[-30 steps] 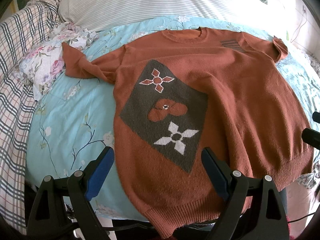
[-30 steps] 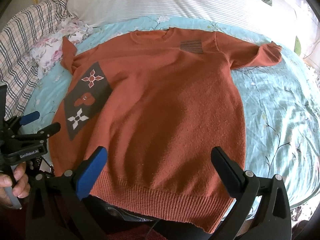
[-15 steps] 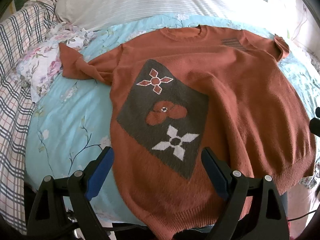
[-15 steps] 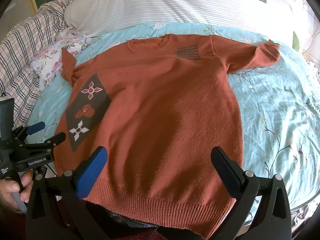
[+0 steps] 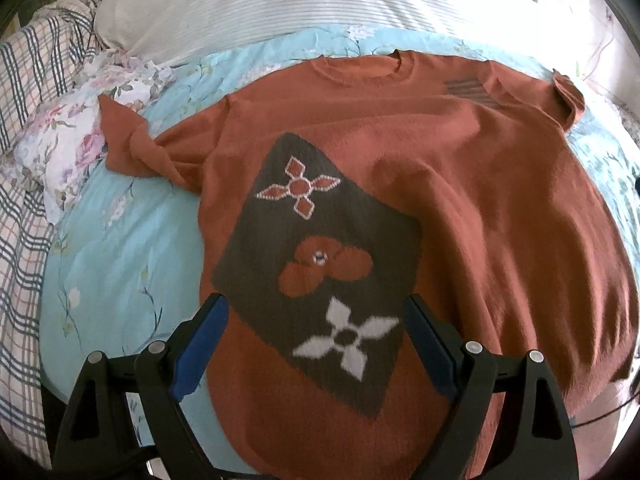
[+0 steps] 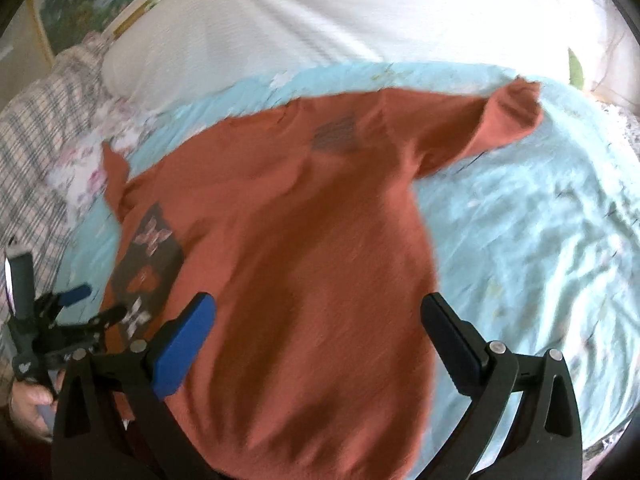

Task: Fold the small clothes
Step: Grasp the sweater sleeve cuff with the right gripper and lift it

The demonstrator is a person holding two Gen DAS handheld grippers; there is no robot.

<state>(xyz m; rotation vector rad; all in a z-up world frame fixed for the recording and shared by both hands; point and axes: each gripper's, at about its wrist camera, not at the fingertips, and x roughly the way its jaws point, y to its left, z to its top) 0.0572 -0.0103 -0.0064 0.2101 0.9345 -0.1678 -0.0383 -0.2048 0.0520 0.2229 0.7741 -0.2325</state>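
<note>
A rust-orange sweater [image 5: 460, 184] lies spread flat, front up, on the bed, with a dark diamond patch [image 5: 320, 256] bearing flower motifs. It also shows in the right wrist view [image 6: 304, 248], blurred. Its left sleeve [image 5: 136, 148] is crumpled; its right sleeve [image 6: 504, 120] lies out to the side. My left gripper [image 5: 316, 344] is open and empty above the sweater's lower left part. My right gripper [image 6: 320, 344] is open and empty above the lower right part. The left gripper also shows in the right wrist view [image 6: 80, 308].
The light blue floral sheet [image 5: 120, 264] covers the bed. A white striped pillow [image 5: 304, 4] lies at the head. A floral cloth [image 5: 68, 140] and a plaid blanket [image 5: 20, 216] lie at the left. Bare sheet [image 6: 532, 240] lies right of the sweater.
Both grippers have moved forward over the sweater's lower part, and both stay open. The right wrist view has become blurred from motion. The sweater has not moved.
</note>
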